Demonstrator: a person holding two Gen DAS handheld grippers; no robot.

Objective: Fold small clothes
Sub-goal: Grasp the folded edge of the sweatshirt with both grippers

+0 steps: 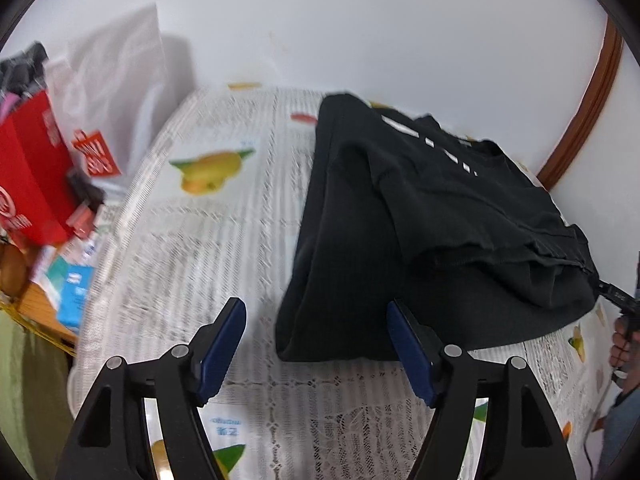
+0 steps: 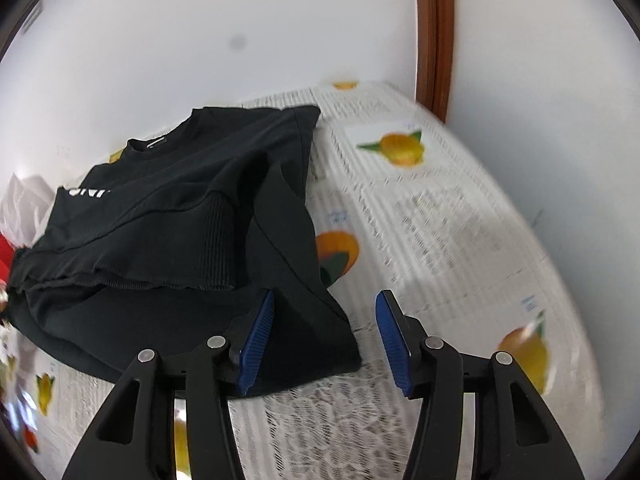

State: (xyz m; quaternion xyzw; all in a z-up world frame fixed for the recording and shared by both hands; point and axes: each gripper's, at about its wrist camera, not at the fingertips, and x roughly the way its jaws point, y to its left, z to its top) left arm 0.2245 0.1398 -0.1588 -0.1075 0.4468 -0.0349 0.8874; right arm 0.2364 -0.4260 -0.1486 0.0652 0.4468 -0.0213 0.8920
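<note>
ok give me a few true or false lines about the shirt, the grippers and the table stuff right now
1. The black sweatshirt lies partly folded on the tablecloth. True.
2. The left gripper is clamped on the sweatshirt. False: its jaws are open with no cloth pinched between them.
3. The right gripper is open. True.
4. The tablecloth is plain blue. False: it is white lace with fruit pictures.
5. A red box stands left of the table in the left wrist view. True.
</note>
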